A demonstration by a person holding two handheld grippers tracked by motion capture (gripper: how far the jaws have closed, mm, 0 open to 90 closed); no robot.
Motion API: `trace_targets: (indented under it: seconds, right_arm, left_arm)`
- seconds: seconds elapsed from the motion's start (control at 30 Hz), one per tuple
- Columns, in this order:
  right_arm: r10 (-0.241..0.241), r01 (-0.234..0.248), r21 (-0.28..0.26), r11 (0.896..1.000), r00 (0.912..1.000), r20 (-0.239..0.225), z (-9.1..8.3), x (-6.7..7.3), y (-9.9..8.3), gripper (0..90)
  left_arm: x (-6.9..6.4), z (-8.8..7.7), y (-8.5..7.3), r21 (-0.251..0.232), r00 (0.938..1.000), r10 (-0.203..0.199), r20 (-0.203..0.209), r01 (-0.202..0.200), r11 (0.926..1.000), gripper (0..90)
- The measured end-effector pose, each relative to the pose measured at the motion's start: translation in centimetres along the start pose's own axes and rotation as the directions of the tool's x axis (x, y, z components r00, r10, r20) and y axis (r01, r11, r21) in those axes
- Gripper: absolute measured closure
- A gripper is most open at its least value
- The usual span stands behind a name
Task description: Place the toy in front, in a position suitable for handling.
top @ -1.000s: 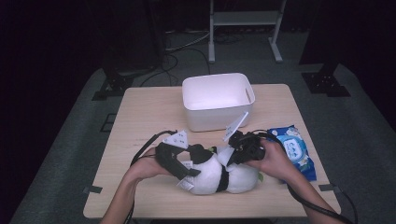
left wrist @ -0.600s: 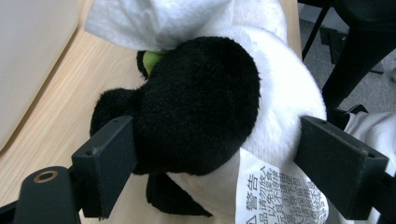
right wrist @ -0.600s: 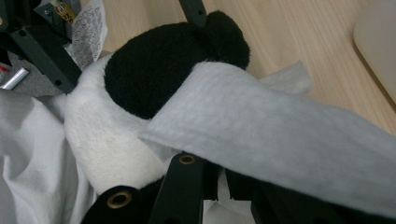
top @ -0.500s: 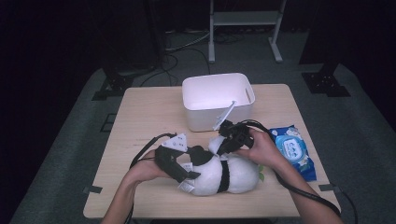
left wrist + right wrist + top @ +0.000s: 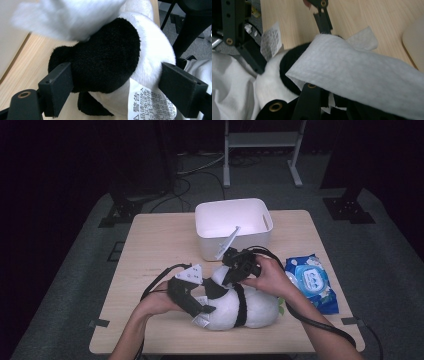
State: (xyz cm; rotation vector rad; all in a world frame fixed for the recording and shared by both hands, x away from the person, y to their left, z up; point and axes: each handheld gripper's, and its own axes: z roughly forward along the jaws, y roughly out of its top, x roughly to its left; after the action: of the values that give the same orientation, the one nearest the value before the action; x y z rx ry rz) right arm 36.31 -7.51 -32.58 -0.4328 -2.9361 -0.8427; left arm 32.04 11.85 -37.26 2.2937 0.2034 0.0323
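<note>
Lying on its side near the front edge of the wooden table (image 5: 150, 245), a black-and-white plush panda (image 5: 245, 307) is the thing both hands work on. The left gripper (image 5: 197, 307) has its jaws set wide around the toy's end — in the left gripper view one black jaw sits at the black fur and the other at the white fur (image 5: 155, 42), both touching the plush panda (image 5: 107, 60), so it is held between them. A sewn-in label (image 5: 147, 105) with printed characters hangs beside the right-hand jaw.

The right gripper (image 5: 231, 272) is over the upper part of the panda, close to the left one. Its jaws are closed tight on a white wipe (image 5: 362, 72), which spreads across the black fur (image 5: 289, 65) in the right gripper view.

Behind the toy stands a white plastic tub (image 5: 210, 215) — just apart from the grippers. A blue pack of wipes (image 5: 312, 280) lies to the right of the panda, near the person's right hand (image 5: 272, 277).
</note>
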Motion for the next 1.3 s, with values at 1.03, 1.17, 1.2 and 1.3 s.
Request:
trace_targets:
  seconds: [1.03,1.17,1.2,1.3]
  right_arm:
    - [0.149,-0.147,-0.031,0.989,0.9868,0.063,-6.1,-0.7,-10.4,82.8]
    - [0.194,-0.191,-0.046,0.981,0.9787,0.068,-6.6,-0.8,-12.7,82.9]
    - [0.204,-0.201,-0.048,0.978,0.9767,0.067,-6.7,-0.9,-13.2,82.9]
    - [0.22,-0.217,-0.063,0.974,0.9739,0.055,-7.0,-1.0,-14.3,82.9]
  left_arm:
    - [0.8,0.3,0.4,0.024,0.9988,-0.048,0.007,0.048,0.9985,14.0]
    - [0.9,0.2,0.4,0.026,0.9985,-0.054,0.009,0.054,0.9982,14.0]
    - [0.9,0.2,0.5,0.029,0.9985,-0.054,0.01,0.054,0.9981,13.9]
    - [1.1,0.3,0.6,0.033,0.9984,-0.056,0.01,0.055,0.9979,13.9]
